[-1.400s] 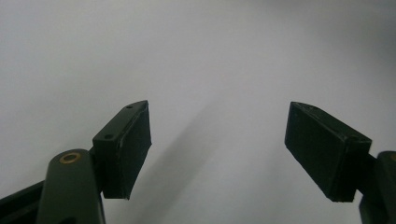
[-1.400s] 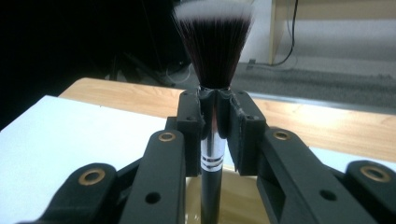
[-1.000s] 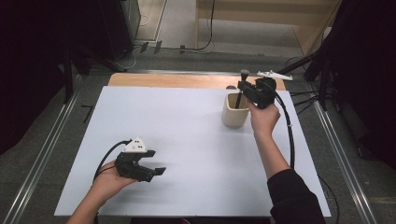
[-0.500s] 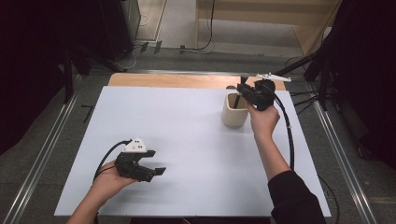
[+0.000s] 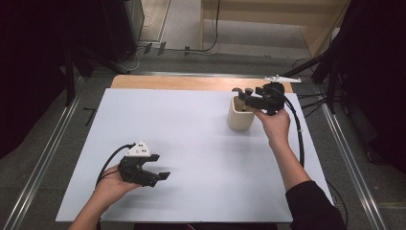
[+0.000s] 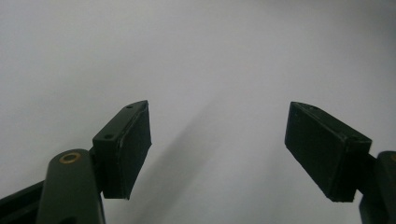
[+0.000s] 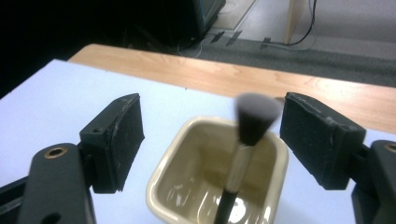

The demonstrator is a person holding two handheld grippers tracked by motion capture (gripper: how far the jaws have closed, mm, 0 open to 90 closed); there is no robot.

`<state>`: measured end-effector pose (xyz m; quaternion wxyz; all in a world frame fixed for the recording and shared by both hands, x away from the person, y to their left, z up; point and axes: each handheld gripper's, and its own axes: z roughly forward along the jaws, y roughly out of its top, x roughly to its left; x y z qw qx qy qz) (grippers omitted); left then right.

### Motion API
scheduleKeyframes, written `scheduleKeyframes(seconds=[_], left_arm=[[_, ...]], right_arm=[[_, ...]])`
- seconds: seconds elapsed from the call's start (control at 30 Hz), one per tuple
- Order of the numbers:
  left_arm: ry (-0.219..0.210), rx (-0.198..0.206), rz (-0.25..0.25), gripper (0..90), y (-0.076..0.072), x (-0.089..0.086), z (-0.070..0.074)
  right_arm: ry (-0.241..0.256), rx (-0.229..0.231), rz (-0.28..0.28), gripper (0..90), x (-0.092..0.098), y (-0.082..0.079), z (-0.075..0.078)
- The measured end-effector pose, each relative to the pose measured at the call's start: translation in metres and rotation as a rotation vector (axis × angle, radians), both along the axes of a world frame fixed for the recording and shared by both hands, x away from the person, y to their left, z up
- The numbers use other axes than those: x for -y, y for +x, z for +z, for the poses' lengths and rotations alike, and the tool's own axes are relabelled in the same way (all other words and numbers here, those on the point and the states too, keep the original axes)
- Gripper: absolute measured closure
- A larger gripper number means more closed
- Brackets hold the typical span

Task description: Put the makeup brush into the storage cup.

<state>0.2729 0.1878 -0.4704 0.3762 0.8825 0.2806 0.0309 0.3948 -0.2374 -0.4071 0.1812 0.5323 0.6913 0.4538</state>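
Left gripper (image 5: 154, 173) rests wide open near the bench's front-left; right gripper (image 5: 245, 93) hovers wide open over a cream cup.

On the left, a hand (image 5: 111, 185) holds the left gripper low over the white sheet (image 5: 191, 158) covering the bench, its jaws spread with nothing between them, as the left gripper view confirms with bare sheet below. Farther right and toward the back, the cream square cup (image 7: 205, 186) stands upright on the sheet, near the strip of bare wooden bench (image 7: 205, 74). A makeup brush (image 7: 245, 140) stands in the cup, bristles up, leaning against its far rim. The right gripper's jaws flank the cup mouth and brush head, touching neither.
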Motion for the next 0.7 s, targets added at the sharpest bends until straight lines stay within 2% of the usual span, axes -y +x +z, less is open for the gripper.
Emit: scheduleKeyframes(seconds=[0.1,0.37,0.47,0.7], left_arm=[[0.001,-0.001,0.001,23.5,0.0,0.0,0.0],[0.003,-0.001,0.0,23.5,0.0,0.0,0.0],[0.003,-0.001,0.001,23.5,0.0,0.0,0.0],[0.003,-0.002,0.001,23.5,0.0,0.0,0.0]], right_arm=[[-0.012,-0.008,0.018,22.2,0.0,-0.004,0.0],[0.007,-0.015,0.053,20.9,0.005,-0.015,-0.002],[-0.015,-0.016,0.059,20.9,0.004,-0.018,-0.002],[0.006,-0.032,0.091,20.9,0.006,-0.027,-0.005]])
